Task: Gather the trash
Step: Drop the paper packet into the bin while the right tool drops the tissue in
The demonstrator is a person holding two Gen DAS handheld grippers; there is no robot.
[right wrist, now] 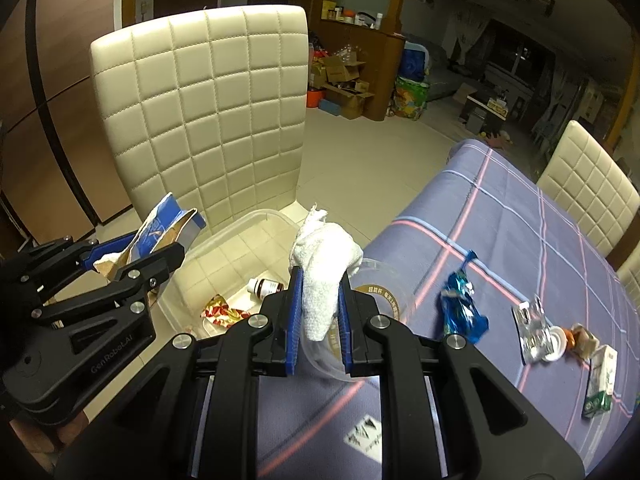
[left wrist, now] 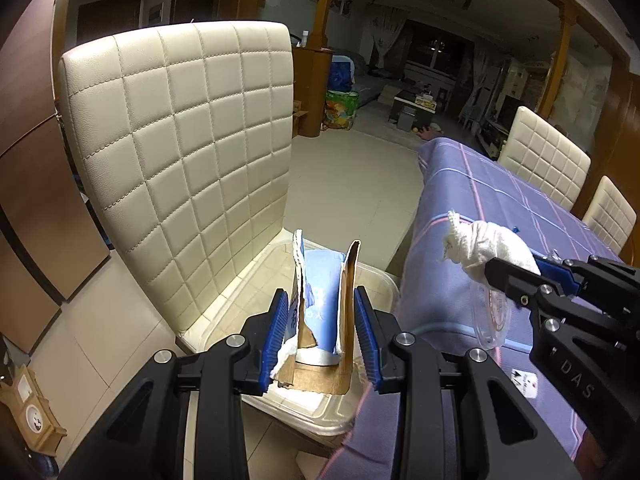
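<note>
My left gripper [left wrist: 321, 322] is shut on a torn blue and brown cardboard carton [left wrist: 324, 312], held above the clear plastic bin [left wrist: 372, 280] on the chair seat. The same carton [right wrist: 168, 228] and left gripper [right wrist: 132, 256] show at the left of the right wrist view. My right gripper [right wrist: 318, 312] is shut on a crumpled white tissue wad [right wrist: 324, 276], near the table's left edge beside the bin [right wrist: 240, 224]. In the left wrist view that tissue [left wrist: 488, 248] and the right gripper [left wrist: 516, 280] come in from the right. A brown bottle [right wrist: 266, 287] and a red patterned wrapper [right wrist: 224, 312] lie in the bin.
A cream quilted chair [right wrist: 208, 104] holds the bin beside the purple checked tablecloth [right wrist: 520, 240]. On the table lie a clear plastic cup [right wrist: 384, 284], a blue foil wrapper [right wrist: 460, 304], a clear packet [right wrist: 534, 332], a white cap [right wrist: 558, 340] and a green-white carton [right wrist: 600, 384]. More chairs [left wrist: 544, 156] stand at the right.
</note>
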